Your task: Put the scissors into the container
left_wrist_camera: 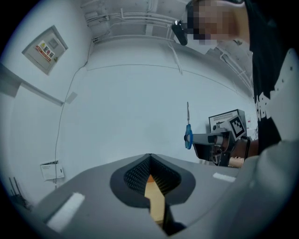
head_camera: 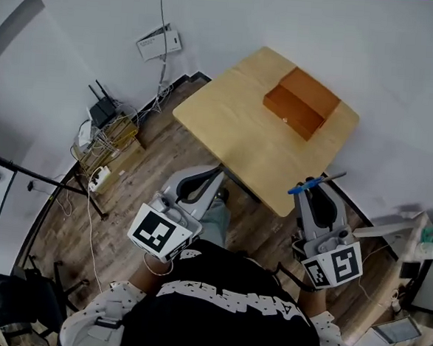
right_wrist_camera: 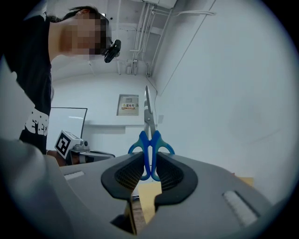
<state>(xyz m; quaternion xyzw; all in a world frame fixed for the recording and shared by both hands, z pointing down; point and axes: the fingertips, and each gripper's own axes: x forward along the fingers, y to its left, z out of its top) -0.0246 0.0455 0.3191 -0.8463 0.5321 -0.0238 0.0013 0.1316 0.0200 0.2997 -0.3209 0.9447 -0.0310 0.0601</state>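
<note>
Right gripper view shows me the scissors point(right_wrist_camera: 150, 149) pinched between the jaws of the right gripper point(right_wrist_camera: 149, 170). The ribbed pads press on the blue handle loops, and the metal blades stick straight out well past the jaw tips. The left gripper point(left_wrist_camera: 149, 163) has its jaws pressed together on nothing, and it hangs low beside me.

From the head view, the scissors point(head_camera: 315, 184) are just off the near edge of the surface point(head_camera: 234, 125), over the floor. The container point(head_camera: 301, 102), a brown box, sits at the far side of the surface, well apart from both grippers. From here I cannot tell whether its top is open.

My main worry is the grip. I am holding only the rounded loops, so I expect the long blades to act as a lever. A quick swing across could make the scissors pivot or slide between the pads. If they slip now, they fall to the floor, not onto the surface.

The second risk is at the box. The blades lead, so the tip could catch the rim or a wall and either shove the box back or twist the scissors out of the jaws. Letting go from too high could make them bounce out or land across the rim. The box looks light enough to shift, and nothing steadies it while the left gripper point(head_camera: 215, 174) is idle.
</note>
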